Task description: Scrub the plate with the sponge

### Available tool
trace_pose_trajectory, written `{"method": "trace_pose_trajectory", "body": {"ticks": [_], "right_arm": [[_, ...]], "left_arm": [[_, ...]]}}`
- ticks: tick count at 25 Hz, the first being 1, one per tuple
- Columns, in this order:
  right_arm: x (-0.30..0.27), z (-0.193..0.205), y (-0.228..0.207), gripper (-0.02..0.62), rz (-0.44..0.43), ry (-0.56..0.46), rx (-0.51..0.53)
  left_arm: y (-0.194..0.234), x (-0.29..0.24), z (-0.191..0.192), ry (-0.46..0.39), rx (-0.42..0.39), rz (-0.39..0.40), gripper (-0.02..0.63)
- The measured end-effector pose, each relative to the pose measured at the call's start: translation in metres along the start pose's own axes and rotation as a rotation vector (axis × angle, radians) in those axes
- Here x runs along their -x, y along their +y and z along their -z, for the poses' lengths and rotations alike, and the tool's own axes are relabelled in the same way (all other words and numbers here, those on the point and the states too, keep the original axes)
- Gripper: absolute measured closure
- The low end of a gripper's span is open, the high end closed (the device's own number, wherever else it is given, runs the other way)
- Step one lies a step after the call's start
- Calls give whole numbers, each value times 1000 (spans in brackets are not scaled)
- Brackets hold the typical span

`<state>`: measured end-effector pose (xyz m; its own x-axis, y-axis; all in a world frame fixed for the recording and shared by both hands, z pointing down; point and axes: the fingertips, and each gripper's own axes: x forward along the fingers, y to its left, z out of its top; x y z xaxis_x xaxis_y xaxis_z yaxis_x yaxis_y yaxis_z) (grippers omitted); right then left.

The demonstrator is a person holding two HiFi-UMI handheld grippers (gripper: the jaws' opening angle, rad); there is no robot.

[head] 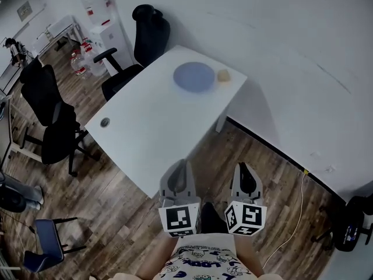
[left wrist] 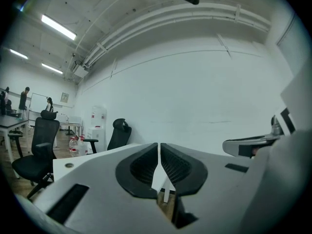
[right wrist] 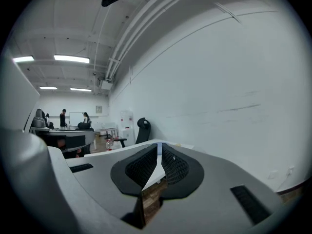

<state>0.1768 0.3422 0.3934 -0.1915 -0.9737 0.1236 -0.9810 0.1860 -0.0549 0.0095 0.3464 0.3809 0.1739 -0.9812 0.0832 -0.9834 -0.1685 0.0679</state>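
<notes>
A round blue plate [head: 194,76] lies near the far end of the white table [head: 151,127]. A small yellowish sponge [head: 223,75] sits just right of it, on the table. Both grippers hang over the wooden floor at the table's near corner, well short of the plate. My left gripper [head: 182,163] [left wrist: 159,147] points level toward the table, its jaws shut with nothing between them. The right gripper [head: 243,167] [right wrist: 159,147] is beside it, likewise shut and empty. Neither the plate nor the sponge can be made out in the gripper views.
A black office chair [head: 148,37] stands at the table's far left side and another [head: 49,109] stands further left. A water dispenser [head: 105,22] stands by the white wall. A blue chair [head: 49,244] is at lower left. A cable [head: 297,209] runs along the floor at right.
</notes>
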Motion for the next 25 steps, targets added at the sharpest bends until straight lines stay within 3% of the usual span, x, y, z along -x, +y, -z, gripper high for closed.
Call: {"method": "trace_pose_trajectory", "body": {"ticks": [13,25], "right_arm": [[-126,-33,-64,555,-65,-19,13],[-164,-26,-101,557,-76,16,-12]], "left_arm": [[-32,-133,-24,-27,4,-23,583],[-45,-179,-7,30,37,-58,583]]}}
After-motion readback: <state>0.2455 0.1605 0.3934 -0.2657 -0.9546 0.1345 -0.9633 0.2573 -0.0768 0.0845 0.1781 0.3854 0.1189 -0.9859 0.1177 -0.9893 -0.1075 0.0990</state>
